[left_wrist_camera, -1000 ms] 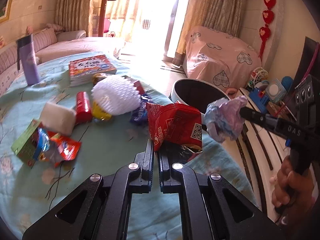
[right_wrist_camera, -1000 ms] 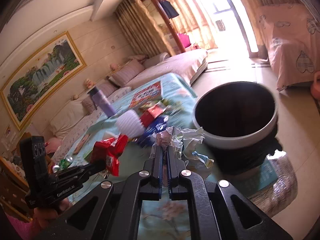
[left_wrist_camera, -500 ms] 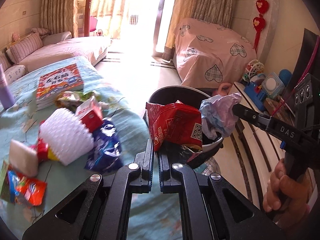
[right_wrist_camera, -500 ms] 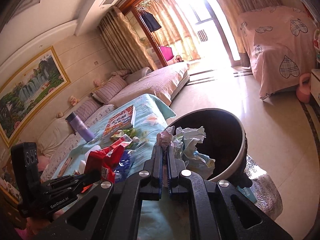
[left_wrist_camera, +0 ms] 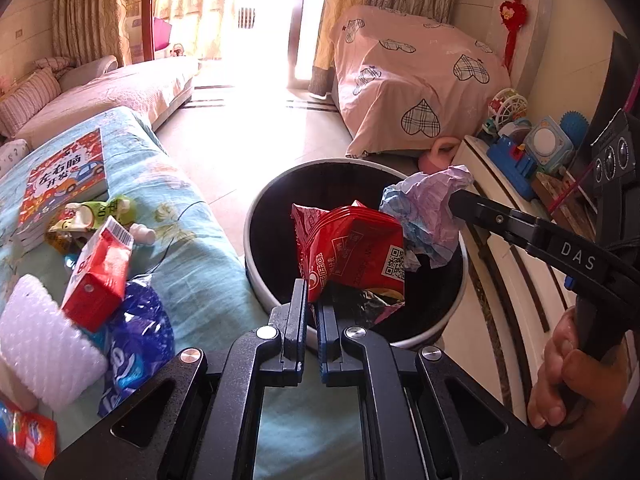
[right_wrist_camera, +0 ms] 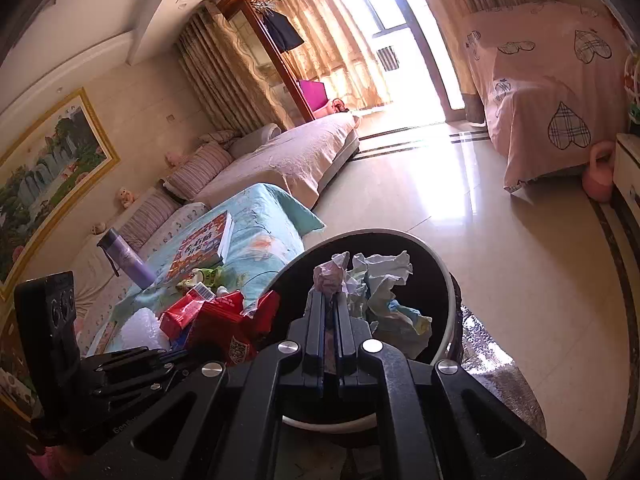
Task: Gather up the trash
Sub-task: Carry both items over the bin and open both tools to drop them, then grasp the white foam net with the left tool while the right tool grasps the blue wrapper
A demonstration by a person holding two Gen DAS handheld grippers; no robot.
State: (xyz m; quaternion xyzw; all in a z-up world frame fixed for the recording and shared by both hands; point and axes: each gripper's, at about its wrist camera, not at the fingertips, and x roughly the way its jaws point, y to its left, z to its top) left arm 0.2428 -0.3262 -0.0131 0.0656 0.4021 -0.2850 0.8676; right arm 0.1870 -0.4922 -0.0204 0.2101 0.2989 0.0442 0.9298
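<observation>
Red snack wrapper [left_wrist_camera: 352, 252]: glossy foil, white QR patch, torn silvery inside showing at its lower edge; sits centre frame in the left wrist view, over the dark mouth of the trash bin [left_wrist_camera: 256, 280]. Left gripper [left_wrist_camera: 312, 304] is clamped tight on the wrapper's lower left corner, jaws nearly touching, pointing steeply down toward the bin. Crumpled paper wad [left_wrist_camera: 428, 216]: pale lilac and blue-white, creased, just right of the wrapper, also above the bin opening. Right gripper [right_wrist_camera: 330, 300] is closed on the wad, fingers almost together; in the left wrist view it enters from the right edge, angled up-left, with a person's hand [left_wrist_camera: 568, 376] gripping its handle at lower right. More litter lies on the teal tablecloth [left_wrist_camera: 188, 248] at left: red carton [left_wrist_camera: 100, 276], blue wrapper [left_wrist_camera: 136, 344].
</observation>
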